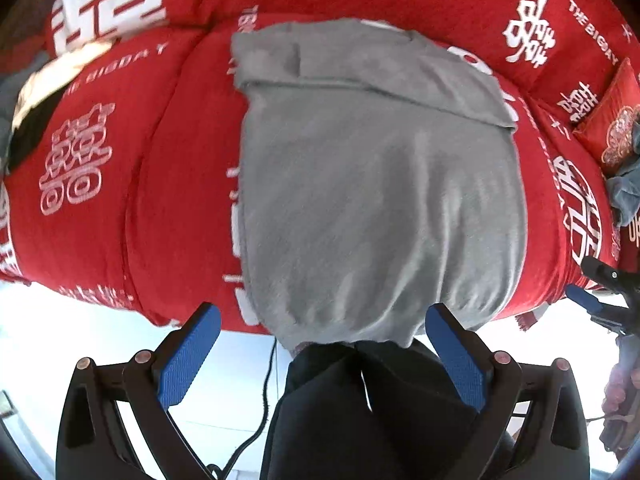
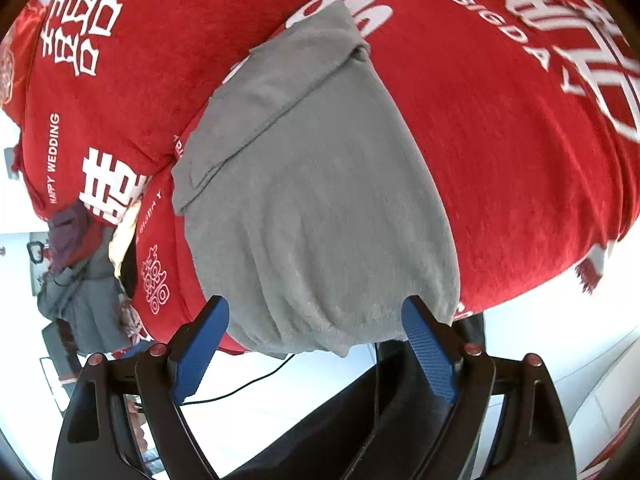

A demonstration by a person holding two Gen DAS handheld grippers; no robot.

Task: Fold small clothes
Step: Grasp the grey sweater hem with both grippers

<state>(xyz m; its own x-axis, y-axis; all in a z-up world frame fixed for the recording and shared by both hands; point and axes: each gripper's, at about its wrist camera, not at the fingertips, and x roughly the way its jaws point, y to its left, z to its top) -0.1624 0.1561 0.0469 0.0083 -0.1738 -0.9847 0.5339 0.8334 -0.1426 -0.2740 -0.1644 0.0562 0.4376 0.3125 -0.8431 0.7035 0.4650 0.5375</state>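
Left wrist view: both grippers, left (image 1: 322,330) and right (image 2: 316,322), hover open-jawed over a soft, light grey garment (image 1: 376,184) on a red bed (image 1: 160,168), its near hem the likeliest hold.

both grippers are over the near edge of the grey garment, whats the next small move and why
Probably lower both and close on the near hem. The grey garment lies flat on the red blanket, top already folded over, and the left gripper and right gripper are open with nothing pinched.
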